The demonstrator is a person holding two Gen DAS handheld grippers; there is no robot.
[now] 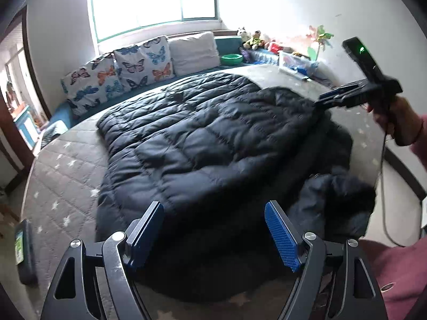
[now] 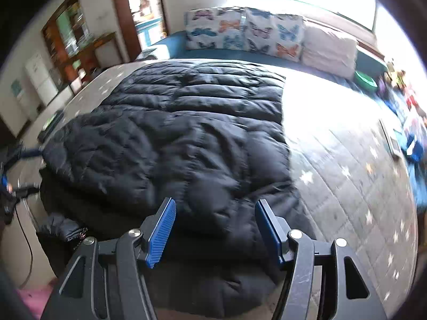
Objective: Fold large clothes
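A large black quilted down coat (image 1: 202,144) lies spread on the bed, also in the right wrist view (image 2: 170,138). Its near right part, with a sleeve or hood (image 1: 339,200), is bunched at the bed's edge. My left gripper (image 1: 213,210) is open and empty, just above the coat's near edge. My right gripper (image 2: 214,208) is open and empty above the coat's near right side. In the left wrist view the right gripper (image 1: 324,98) hovers over the coat's right edge, seen from the side.
The grey star-patterned mattress (image 1: 61,186) shows around the coat. Butterfly pillows (image 1: 117,72) and a white pillow (image 1: 193,52) line the far side. A green bowl (image 1: 231,59), toys (image 1: 253,38) and a clear box (image 1: 296,62) sit far right. A dark device (image 1: 25,250) lies at the left edge.
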